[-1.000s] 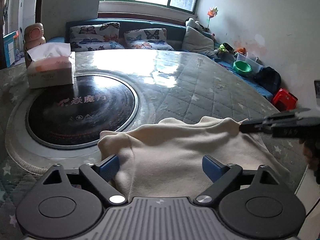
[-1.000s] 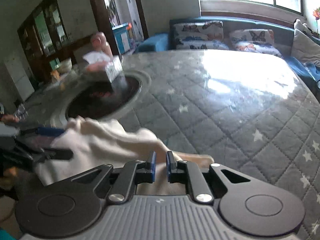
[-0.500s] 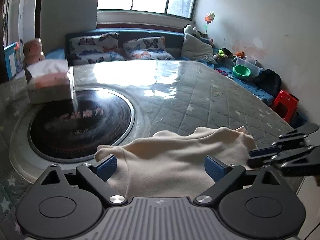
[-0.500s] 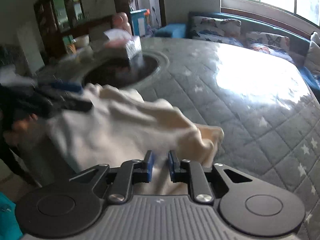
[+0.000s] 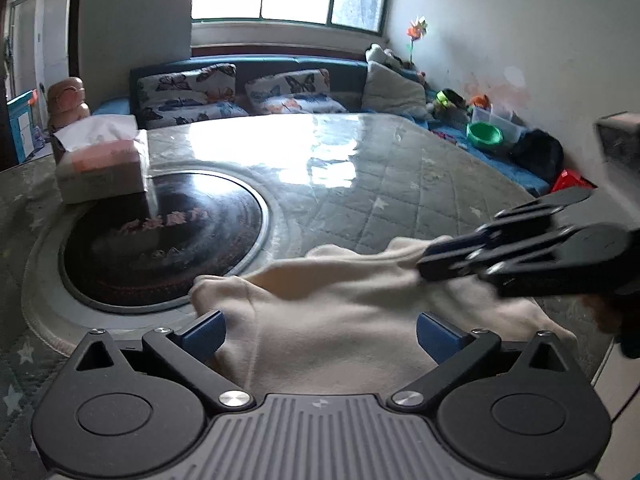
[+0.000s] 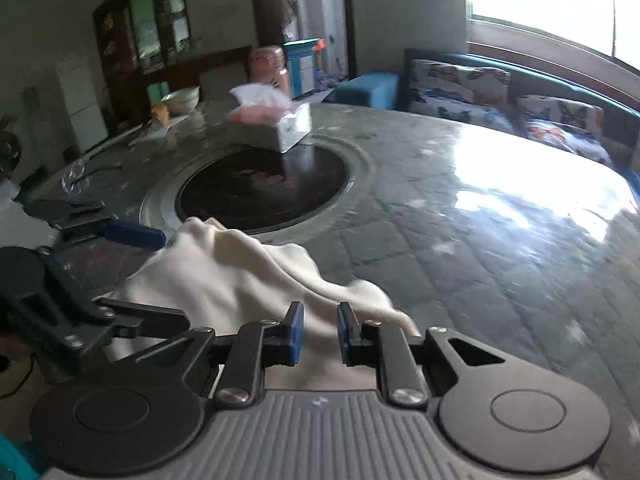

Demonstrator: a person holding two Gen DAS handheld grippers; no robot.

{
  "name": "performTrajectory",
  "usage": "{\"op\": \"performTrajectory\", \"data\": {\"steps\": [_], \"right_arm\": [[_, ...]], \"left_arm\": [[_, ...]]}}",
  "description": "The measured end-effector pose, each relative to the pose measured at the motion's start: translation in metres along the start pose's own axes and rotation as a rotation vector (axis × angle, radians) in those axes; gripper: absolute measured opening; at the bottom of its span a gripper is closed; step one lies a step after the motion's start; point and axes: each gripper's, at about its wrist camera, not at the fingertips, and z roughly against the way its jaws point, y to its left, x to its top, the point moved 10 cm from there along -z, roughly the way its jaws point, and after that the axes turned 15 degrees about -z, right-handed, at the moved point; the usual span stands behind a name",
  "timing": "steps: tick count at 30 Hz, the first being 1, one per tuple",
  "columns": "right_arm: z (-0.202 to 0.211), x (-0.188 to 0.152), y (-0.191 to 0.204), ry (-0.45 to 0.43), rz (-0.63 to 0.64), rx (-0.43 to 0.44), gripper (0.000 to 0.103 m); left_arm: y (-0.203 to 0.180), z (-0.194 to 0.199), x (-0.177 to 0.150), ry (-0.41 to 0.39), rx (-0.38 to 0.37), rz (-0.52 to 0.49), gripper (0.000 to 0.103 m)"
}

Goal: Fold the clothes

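Note:
A cream garment (image 5: 340, 312) lies at the near edge of the round table; it also shows in the right wrist view (image 6: 224, 280). My left gripper (image 5: 320, 332) is open wide, its blue pads on either side of the cloth, over its near part. My right gripper (image 6: 319, 330) is shut on the garment's right edge with a narrow gap between the pads, and lifts it. In the left wrist view the right gripper (image 5: 436, 258) comes in from the right, pinching the cloth. In the right wrist view the left gripper (image 6: 132, 236) sits at the left.
A black round turntable (image 5: 160, 232) is set in the table's middle. A tissue box (image 5: 100, 168) stands on its far left rim. The quilted table cover (image 5: 400, 184) stretches behind. A sofa with butterfly cushions (image 5: 240, 92) lines the far wall.
My right gripper has carried the garment's right edge up and leftward over the cloth. The gap between its pads has widened slightly. My left gripper stays open in place.

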Motion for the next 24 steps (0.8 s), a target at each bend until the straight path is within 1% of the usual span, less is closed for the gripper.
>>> {"op": "performTrajectory", "data": {"steps": [2, 4, 8, 11, 14, 16, 18, 20, 22, 24], "right_arm": [[-0.014, 0.0, 0.001, 0.012, 0.005, -0.022, 0.017], [-0.016, 0.003, 0.0, -0.002, 0.003, -0.024, 0.018], [-0.001, 0.006, 0.003, -0.032, -0.006, -0.006, 0.019], [0.01, -0.001, 0.012, -0.034, 0.026, 0.013, 0.021], [0.004, -0.007, 0.018, -0.018, 0.034, 0.023, 0.023], [-0.005, -0.01, 0.02, -0.001, 0.033, 0.022, 0.027], [-0.012, -0.011, 0.022, 0.001, 0.045, 0.016, 0.029], [-0.007, -0.009, 0.025, -0.01, 0.049, 0.019, 0.029], [0.003, -0.012, 0.027, -0.015, 0.051, 0.033, 0.028], [0.016, -0.018, 0.028, -0.019, 0.068, 0.025, 0.028]], "left_arm": [[0.008, 0.003, 0.0, -0.013, 0.045, 0.014, 0.103], [0.013, 0.003, -0.001, -0.013, 0.071, 0.024, 0.103], [0.02, -0.001, -0.006, 0.01, 0.086, 0.059, 0.103], [0.025, -0.005, -0.01, 0.025, 0.088, 0.1, 0.103], [0.027, -0.004, -0.009, 0.025, 0.115, 0.109, 0.103], [0.027, -0.003, -0.007, 0.024, 0.132, 0.105, 0.103], [0.028, -0.003, -0.007, 0.024, 0.135, 0.101, 0.103], [0.03, -0.003, -0.009, 0.032, 0.136, 0.12, 0.103], [0.033, -0.003, -0.011, 0.035, 0.118, 0.151, 0.103], [0.033, -0.001, -0.011, 0.029, 0.092, 0.181, 0.103]]}}
